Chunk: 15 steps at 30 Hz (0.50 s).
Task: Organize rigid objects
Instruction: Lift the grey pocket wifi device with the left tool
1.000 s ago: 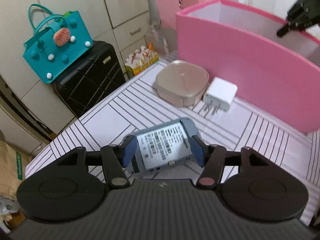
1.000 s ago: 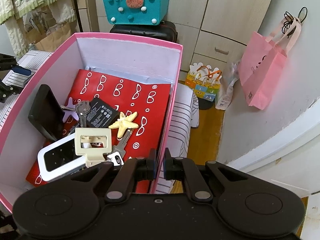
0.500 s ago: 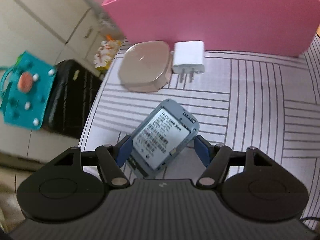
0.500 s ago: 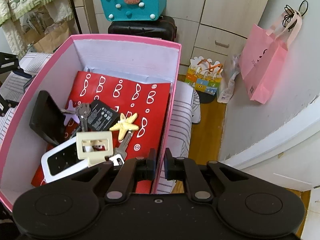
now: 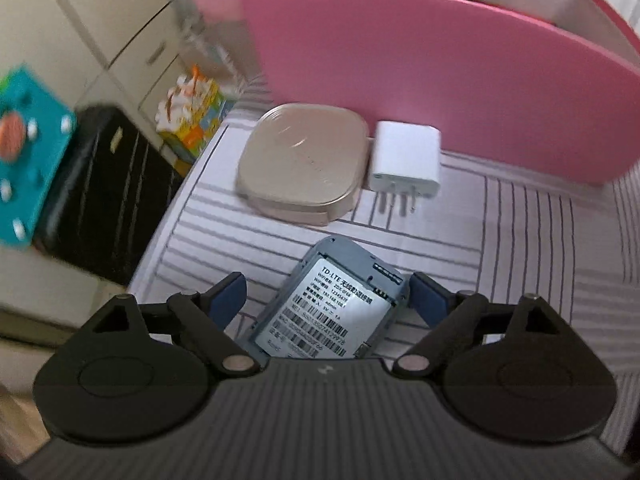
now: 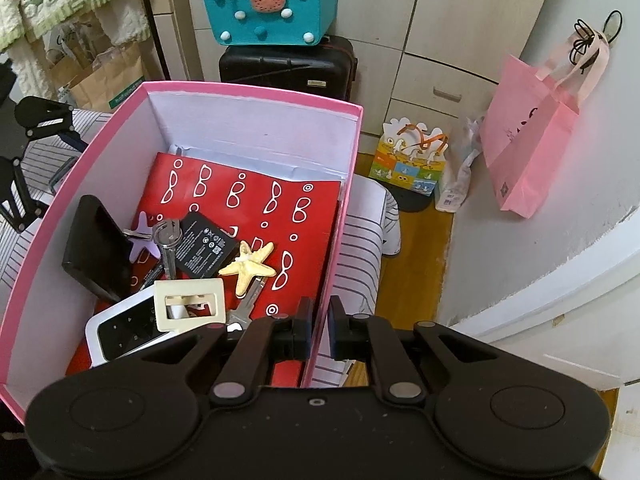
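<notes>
Left gripper [image 5: 326, 300] jaws just widened around one router [image 5: 328, 312], right gripper [image 6: 319, 320] clamped on box wall [image 6: 340, 216]

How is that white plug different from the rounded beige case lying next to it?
The white charger plug is a small, boxy block with metal prongs sticking out toward the camera; the beige case is wider, flatter and rounded at its corners, with no prongs. The plug looks matte white, the case has a glossy champagne sheen. Both lie side by side on the striped cloth, just in front of the pink box.
</notes>
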{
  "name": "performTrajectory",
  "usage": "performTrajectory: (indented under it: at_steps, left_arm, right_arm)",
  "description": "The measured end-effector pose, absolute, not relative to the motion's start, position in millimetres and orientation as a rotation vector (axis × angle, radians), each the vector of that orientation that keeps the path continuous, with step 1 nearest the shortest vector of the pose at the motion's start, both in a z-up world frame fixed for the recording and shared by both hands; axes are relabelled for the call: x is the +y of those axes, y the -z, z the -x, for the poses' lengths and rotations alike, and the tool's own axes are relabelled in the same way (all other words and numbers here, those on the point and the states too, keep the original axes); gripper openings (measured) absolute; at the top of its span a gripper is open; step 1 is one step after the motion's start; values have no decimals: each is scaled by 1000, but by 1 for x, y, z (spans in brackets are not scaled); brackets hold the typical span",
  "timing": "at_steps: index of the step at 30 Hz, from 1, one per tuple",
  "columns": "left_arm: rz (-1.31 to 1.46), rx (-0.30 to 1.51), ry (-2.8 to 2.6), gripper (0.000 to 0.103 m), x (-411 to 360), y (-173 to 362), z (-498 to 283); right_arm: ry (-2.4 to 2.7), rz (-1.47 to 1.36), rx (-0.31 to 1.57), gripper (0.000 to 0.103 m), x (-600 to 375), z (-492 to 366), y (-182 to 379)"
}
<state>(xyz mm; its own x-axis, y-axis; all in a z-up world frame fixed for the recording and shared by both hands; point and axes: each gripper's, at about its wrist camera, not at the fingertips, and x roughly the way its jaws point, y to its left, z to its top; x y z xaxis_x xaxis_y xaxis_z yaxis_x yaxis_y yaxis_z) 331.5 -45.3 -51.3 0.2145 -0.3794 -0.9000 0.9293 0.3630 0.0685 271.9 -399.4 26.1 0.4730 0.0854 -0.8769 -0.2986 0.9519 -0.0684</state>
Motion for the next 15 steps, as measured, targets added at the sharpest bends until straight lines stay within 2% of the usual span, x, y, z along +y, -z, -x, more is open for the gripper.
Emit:
performTrajectory:
  at_steps: [4,6,9,15]
  left_arm:
    - [-608,969,974,86,-35,53,-333]
    - [-587,973,942,76,-33,52,-327]
    - [-547,1035,837,69,-36,47,-319]
    - [-365,1213,664,69,-35,40,-310]
  right_arm:
    - [-241,210,1046,13,-401,-273,-25]
    - [-241,211,1043,13,-402,-273,-25]
    - [-243,203,1038,13,-403,-273,-25]
    - [-249,190,1027,13,-405,-273,-24]
